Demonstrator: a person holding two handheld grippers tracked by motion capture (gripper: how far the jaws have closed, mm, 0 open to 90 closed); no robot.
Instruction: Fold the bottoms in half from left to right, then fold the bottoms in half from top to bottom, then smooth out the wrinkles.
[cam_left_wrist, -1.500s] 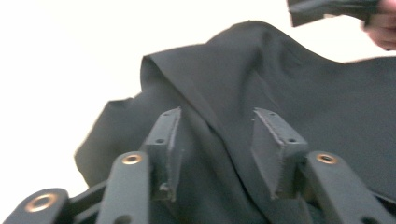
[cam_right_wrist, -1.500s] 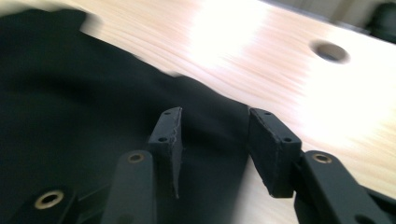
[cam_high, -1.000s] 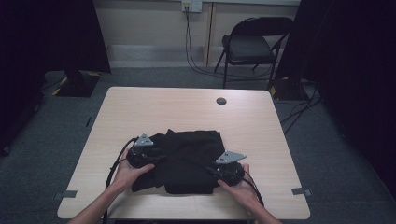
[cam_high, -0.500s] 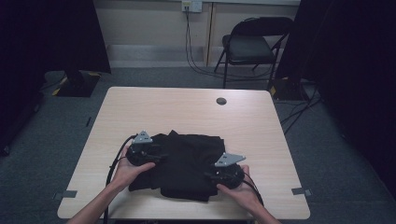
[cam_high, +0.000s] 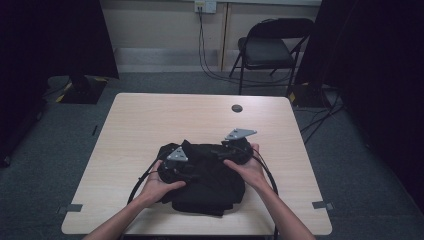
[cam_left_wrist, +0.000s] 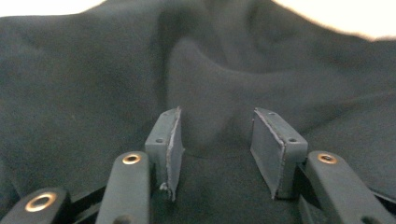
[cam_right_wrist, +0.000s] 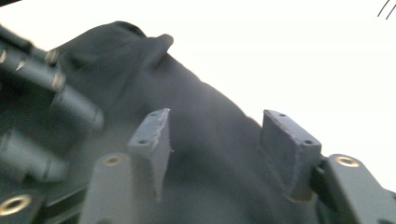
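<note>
Evidently the folding of the black garment is midway: it lies bunched on the table under both tools. At its left end the left gripper rests on the cloth, its 2 jaws spread with nothing between them. Farther right, the right gripper hovers at the far edge, jaws likewise apart. Next, each probably needs to pinch an edge. The right gripper view reveals the left gripper close alongside, while the left gripper view gives cloth creases.
</note>
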